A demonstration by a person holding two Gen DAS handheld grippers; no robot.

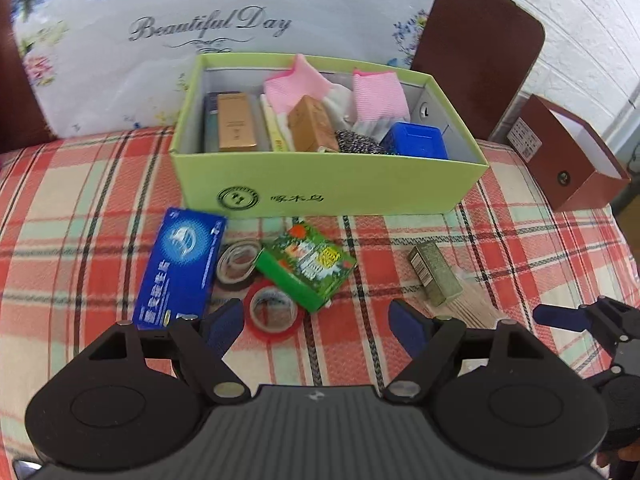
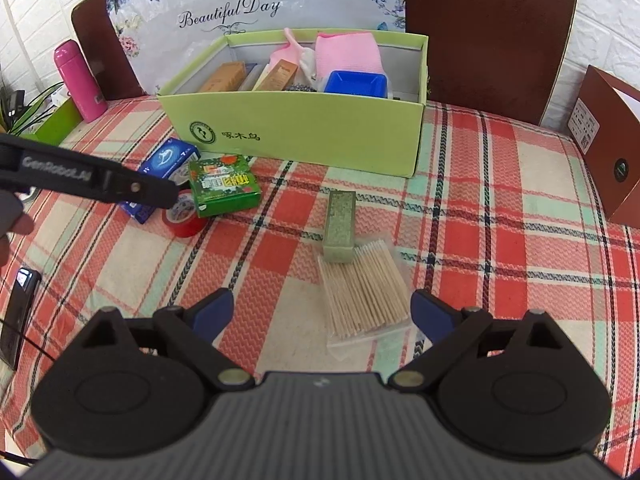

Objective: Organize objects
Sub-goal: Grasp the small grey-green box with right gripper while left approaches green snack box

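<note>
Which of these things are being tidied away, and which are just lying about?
Being tidied:
- green cardboard box, partly filled
- blue flat carton
- red tape roll
- green printed packet
- olive slim box
- clear bag of wooden toothpicks

Lying about:
- pink flask
- brown open box
- black phone

Two claws, the left claw (image 1: pixel 316 326) and the right claw (image 2: pixel 322 312), face a checked surface (image 2: pixel 500 240). One green box (image 2: pixel 304 128) stands beyond them, holding two tan cartons (image 1: pixel 236 122), two pink cloths (image 1: pixel 378 94) and one blue tub (image 1: pixel 416 140). Ahead of the left claw lie two tape rolls (image 1: pixel 274 308), one blue carton (image 1: pixel 176 268) and one green packet (image 1: pixel 306 266). Between the right claw's tips: one toothpick bag (image 2: pixel 364 292), one olive carton (image 2: pixel 340 222) beyond it. Two brown boxes (image 2: pixel 608 152), one pink flask (image 2: pixel 80 80).
</note>
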